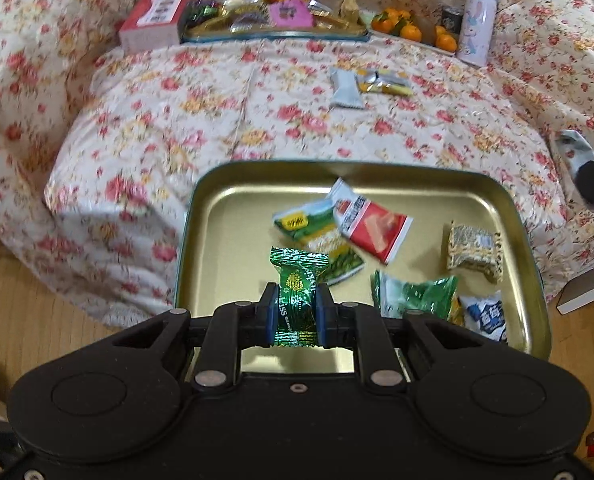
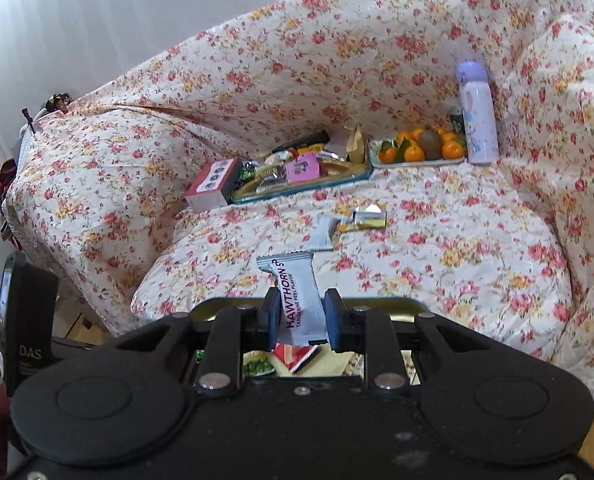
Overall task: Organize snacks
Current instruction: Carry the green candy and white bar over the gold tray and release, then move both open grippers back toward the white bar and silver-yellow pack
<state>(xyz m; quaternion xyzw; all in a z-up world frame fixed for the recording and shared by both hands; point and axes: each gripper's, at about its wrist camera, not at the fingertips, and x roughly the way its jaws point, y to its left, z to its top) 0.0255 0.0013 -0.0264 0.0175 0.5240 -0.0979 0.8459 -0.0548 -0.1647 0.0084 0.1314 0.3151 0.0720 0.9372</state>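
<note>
My left gripper (image 1: 297,312) is shut on a green foil candy (image 1: 299,280) and hangs over the near part of a gold tin tray (image 1: 233,224). In that tray lie several snack packets, among them a red and white one (image 1: 371,226) and a green one (image 1: 321,236). My right gripper (image 2: 301,316) is shut on a white Hawthorn bar (image 2: 297,292), above the same gold tray's rim (image 2: 377,301). On the flowered sofa seat lie a white bar (image 1: 345,89) (image 2: 323,232) and a yellow and silver packet (image 1: 385,81) (image 2: 364,218).
At the back of the seat stand a red and white box (image 1: 153,20) (image 2: 213,184), a second tray of snacks (image 1: 273,34) (image 2: 297,188), a plate of oranges (image 1: 413,30) (image 2: 421,148) and a lilac bottle (image 1: 477,20) (image 2: 477,116). Wooden floor (image 1: 25,320) lies below left.
</note>
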